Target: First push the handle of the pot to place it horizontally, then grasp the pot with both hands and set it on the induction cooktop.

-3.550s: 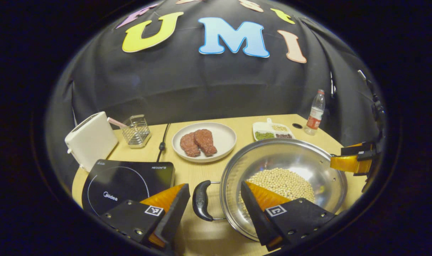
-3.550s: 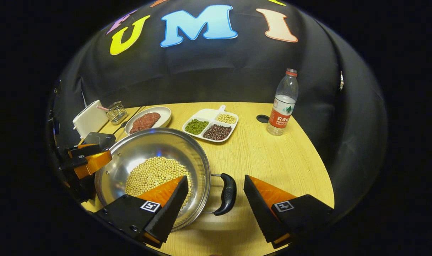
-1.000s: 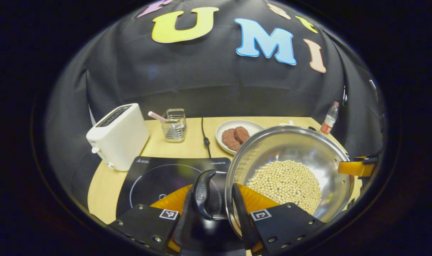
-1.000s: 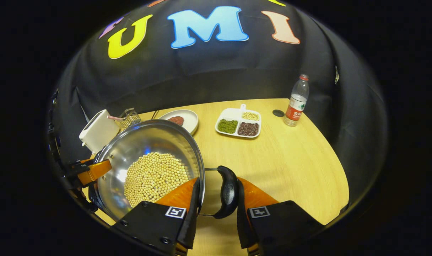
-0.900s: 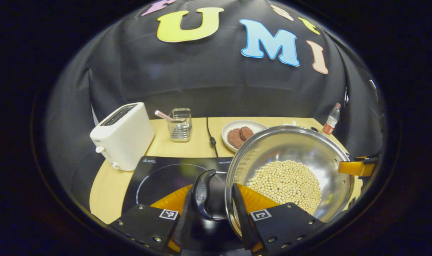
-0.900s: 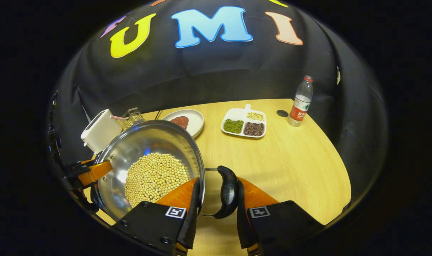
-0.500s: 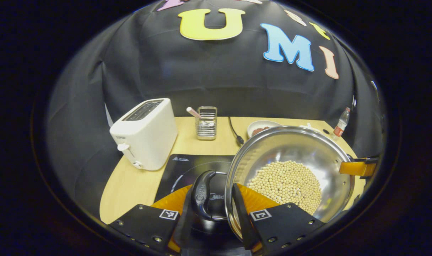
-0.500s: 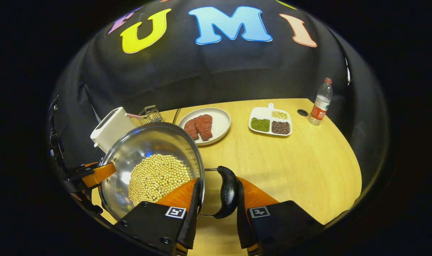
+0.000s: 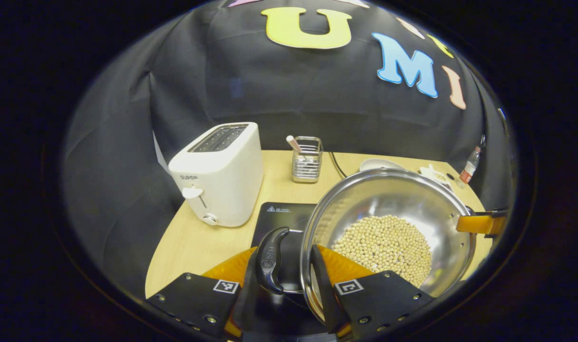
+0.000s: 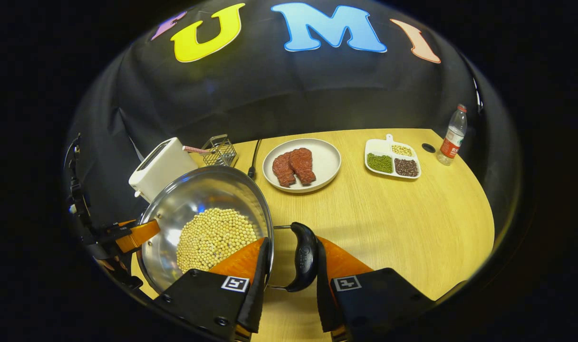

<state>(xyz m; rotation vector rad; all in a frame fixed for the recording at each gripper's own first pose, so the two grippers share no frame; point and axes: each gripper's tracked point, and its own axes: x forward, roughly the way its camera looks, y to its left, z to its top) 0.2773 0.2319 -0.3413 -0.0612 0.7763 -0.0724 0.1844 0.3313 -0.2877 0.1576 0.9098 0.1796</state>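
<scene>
Both tongs pinch the pot (image 9: 389,204) by its black handles, left tongs (image 9: 284,266) and right tongs (image 10: 291,266), above the induction cooktop (image 9: 282,216).

One pot (image 10: 175,209), two black handles (image 9: 270,259) (image 10: 304,263), two grippers (image 9: 283,294) (image 10: 289,294), one cooktop (image 9: 282,216), one toaster (image 9: 220,173), one wire basket (image 9: 306,164), one plate (image 10: 328,164) with two meat patties (image 10: 293,167), one divided dish (image 10: 379,149), one bottle (image 10: 451,135)

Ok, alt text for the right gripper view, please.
The right gripper is shut on the black handle of a steel pot of pale beans, with the left gripper at its far side. Behind it on the wooden table are a toaster, a plate of meat and a bottle.
</scene>
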